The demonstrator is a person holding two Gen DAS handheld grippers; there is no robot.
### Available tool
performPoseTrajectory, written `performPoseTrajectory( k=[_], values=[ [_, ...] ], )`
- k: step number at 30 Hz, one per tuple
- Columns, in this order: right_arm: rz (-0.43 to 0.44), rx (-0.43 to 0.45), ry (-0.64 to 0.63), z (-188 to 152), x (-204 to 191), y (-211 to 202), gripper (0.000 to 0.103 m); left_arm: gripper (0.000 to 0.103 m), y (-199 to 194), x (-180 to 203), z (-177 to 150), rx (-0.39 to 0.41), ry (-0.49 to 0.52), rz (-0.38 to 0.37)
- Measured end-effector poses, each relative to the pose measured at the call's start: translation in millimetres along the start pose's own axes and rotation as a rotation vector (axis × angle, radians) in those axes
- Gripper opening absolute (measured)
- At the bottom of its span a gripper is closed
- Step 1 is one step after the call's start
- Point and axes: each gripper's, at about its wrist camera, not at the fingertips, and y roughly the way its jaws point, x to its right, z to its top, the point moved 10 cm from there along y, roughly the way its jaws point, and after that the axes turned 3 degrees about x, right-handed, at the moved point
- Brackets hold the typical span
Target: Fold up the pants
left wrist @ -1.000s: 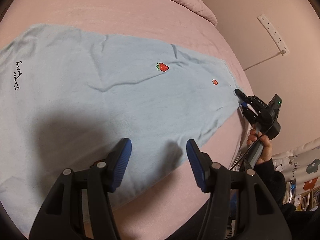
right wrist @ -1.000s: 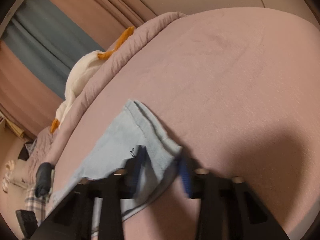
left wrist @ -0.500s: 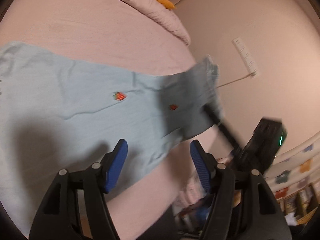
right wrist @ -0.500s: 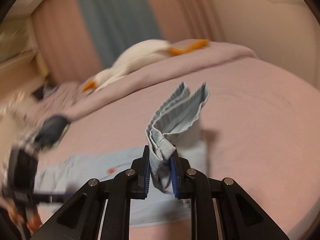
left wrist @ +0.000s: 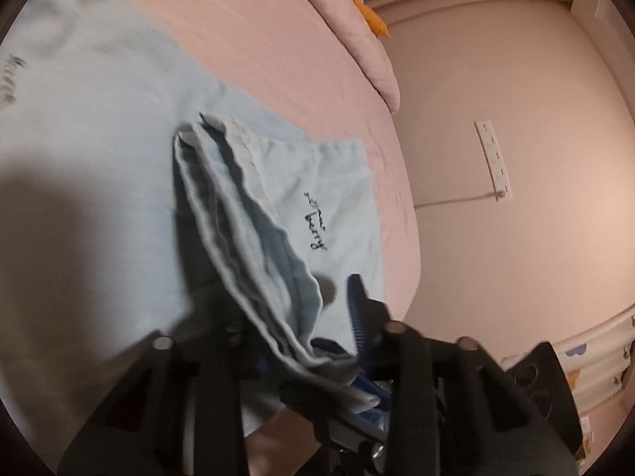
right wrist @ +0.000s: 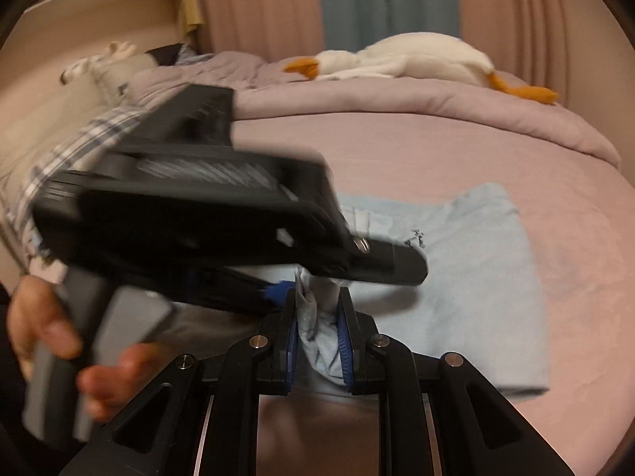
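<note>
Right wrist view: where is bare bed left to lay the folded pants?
Bare pink sheet lies between the pants and the bunched duvet, and right of the pants. Crowded near the right gripper, where the left gripper overlaps.

Right tool [right wrist: 316, 333]: matte black linkage arms, silver pivot screws, ribbed blue pads [right wrist: 344, 343]. Left tool [left wrist: 317, 341]: black housing, blue pads; blurred. Bare-skinned hand [right wrist: 51, 337] on grey handle.

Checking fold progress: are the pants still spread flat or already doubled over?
Partly folded. One end of the pants lies doubled back over the rest, and the right gripper is shut on its bunched edge.
</note>
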Motion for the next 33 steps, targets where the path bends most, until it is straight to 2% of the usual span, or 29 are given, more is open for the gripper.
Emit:
performPoseTrajectory(
  k=[1, 7, 10, 12, 14, 15, 17, 18, 19, 20, 21, 22, 24, 26, 28, 29, 31, 32, 33],
  values=[
    [-0.005, -0.004, -0.023, 1, -5, 2, 0.02, 0.008, -8, 0, 3, 0.024, 0.033, 0.029],
    [0.043, 0.03, -0.071, 19, -32, 3, 0.02, 0.009, -44, 5, 12, 0.123, 0.166, 0.094],
    [0.065, 0.017, -0.093, 18, -46, 13, 0.02, 0.007, -50, -14, 20, 0.147, 0.143, 0.153],
    [0.083, -0.021, -0.086, 10, -54, 24, 0.02, 0.009, -55, -37, 19, 0.143, 0.111, 0.188],
    [0.089, -0.048, -0.085, 4, -58, 34, 0.02, 0.009, -58, -60, 17, 0.122, 0.084, 0.264],
    [0.082, -0.092, -0.084, -3, -59, 42, 0.021, 0.01, -60, -70, 15, 0.123, 0.068, 0.285],
    [0.121, -0.167, -0.041, -15, -60, 53, 0.033, 0.012, -67, -76, 16, 0.141, 0.036, 0.269],
    [0.148, -0.169, -0.02, -15, -60, 52, 0.045, 0.013, -73, -79, 17, 0.153, 0.024, 0.274],
    [0.176, -0.169, -0.003, -13, -61, 48, 0.053, 0.016, -78, -79, 18, 0.163, 0.025, 0.283],
    [0.211, -0.174, 0.014, -11, -62, 43, 0.056, 0.019, -85, -81, 18, 0.177, 0.033, 0.3],
    [0.23, -0.174, 0.024, -8, -60, 38, 0.057, 0.027, -94, -81, 20, 0.2, 0.051, 0.323],
    [0.244, -0.161, 0.041, -3, -56, 30, 0.057, 0.042, -104, -81, 22, 0.224, 0.065, 0.358],
    [0.245, -0.105, 0.098, 10, -37, 14, 0.057, 0.053, -117, -76, 25, 0.273, 0.079, 0.376],
    [0.215, -0.038, 0.198, 25, -3, -1, 0.058, 0.053, -122, -70, 25, 0.289, 0.084, 0.359],
    [0.108, 0.0, 0.269, 29, 38, -7, 0.058, 0.051, -117, -54, 24, 0.283, 0.115, 0.333],
    [0.031, -0.004, 0.291, 27, 60, -7, 0.057, 0.051, -112, -46, 22, 0.271, 0.141, 0.317],
    [-0.07, -0.034, 0.322, 21, 91, -4, 0.057, 0.051, -95, -26, 16, 0.235, 0.203, 0.284],
    [-0.083, -0.035, 0.334, 20, 100, -2, 0.057, 0.051, -87, -17, 13, 0.217, 0.232, 0.269],
    [-0.092, -0.035, 0.34, 19, 107, -1, 0.051, 0.047, -75, -7, 11, 0.198, 0.261, 0.261]
  ],
)
